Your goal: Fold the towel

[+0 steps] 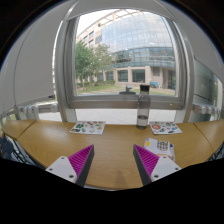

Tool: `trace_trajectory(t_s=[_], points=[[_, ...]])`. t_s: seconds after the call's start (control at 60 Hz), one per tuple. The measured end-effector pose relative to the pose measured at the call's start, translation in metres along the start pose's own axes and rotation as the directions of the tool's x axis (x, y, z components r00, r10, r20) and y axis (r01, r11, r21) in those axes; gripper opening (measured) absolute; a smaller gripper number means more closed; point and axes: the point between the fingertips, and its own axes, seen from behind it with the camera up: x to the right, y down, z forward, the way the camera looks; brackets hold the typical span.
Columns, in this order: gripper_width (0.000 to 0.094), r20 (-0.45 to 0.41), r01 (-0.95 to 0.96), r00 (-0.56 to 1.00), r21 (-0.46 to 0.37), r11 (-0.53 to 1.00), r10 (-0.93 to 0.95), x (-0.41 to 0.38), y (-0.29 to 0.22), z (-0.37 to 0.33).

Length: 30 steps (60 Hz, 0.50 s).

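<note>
A big window (125,55) is filling most of the view beyond the table, w/ a glass-fronted building (140,45) and green trees (88,62) showing outside in daylight.

Below it a wooden table (112,145) is stretching across, running out from the gripper to the window sill.

On the far part of the table, well beyond the fingers, a dark bottle (143,107) w/ a pale cap is standing upright, roughly centre-right, just in front of the window frame. A printed sheet (88,127) is lying flat to the left of the bottle, and a second printed sheet (166,127) is lying just right of it (details on both too small to read).

The gripper (113,162) is hovering over the near part of the table, fingers spread apart w/ bare wood showing between them; nothing is sitting between the magenta pads (77,160).

A small pale item (161,149) is lying just beyond the right finger, close to its tip; can't tell what it is, or whether it's touching the finger.

As for the towel, no piece of cloth is recognisable anywhere on the table in this view, so its place can't be told.
</note>
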Motion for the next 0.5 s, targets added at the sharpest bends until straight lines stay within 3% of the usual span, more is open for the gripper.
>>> trace_trajectory(t_s=[0.5], points=[[0.0789,0.0,0.02,1.0,-0.007,1.0,-0.02,-0.069,0.021,-0.04]])
